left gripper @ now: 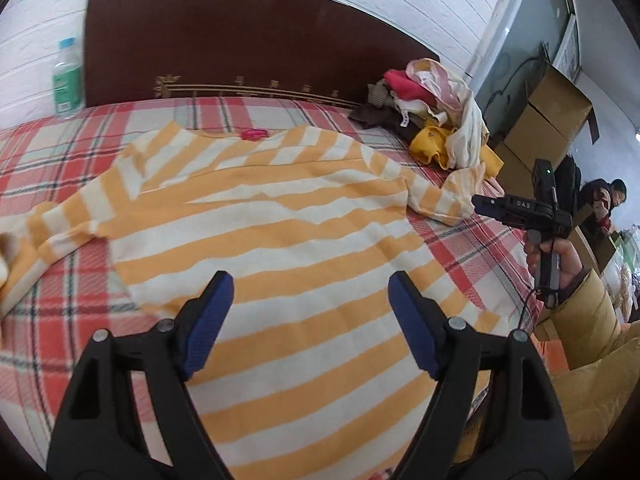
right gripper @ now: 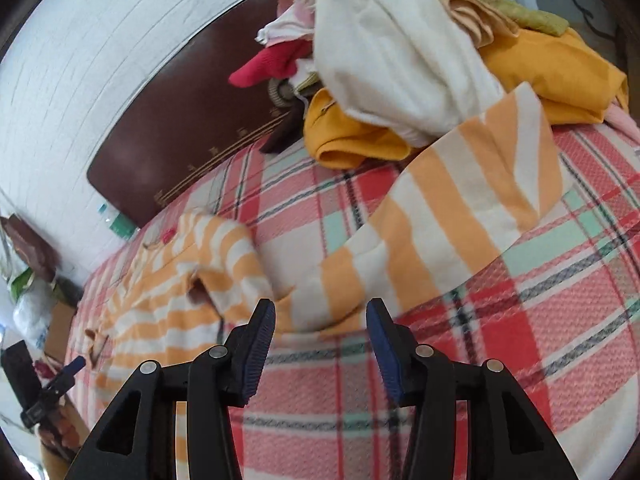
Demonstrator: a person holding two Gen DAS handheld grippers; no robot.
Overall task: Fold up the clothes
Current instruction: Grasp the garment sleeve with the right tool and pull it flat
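The striped shirt [left gripper: 280, 220] lies spread flat on the plaid bed [left gripper: 60, 160], sleeve toward the clothes pile [left gripper: 440, 120]; soft, light knit, likely limp, best pinched at a hem or sleeve edge. Left hand-held gripper [left gripper: 310, 316] spread wide and empty above it; right hand-held gripper [right gripper: 320, 340] parted, empty

We see the orange-and-white striped cotton shirt [left gripper: 280, 216] spread on the plaid-covered bed [left gripper: 60, 152], the heap of mixed clothes [left gripper: 436, 116] behind its right sleeve, near the dark wooden headboard [left gripper: 240, 40].

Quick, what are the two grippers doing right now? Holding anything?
Left gripper: open, holding nothing, above the striped shirt.
Right gripper: open, holding nothing, near the shirt's sleeve.
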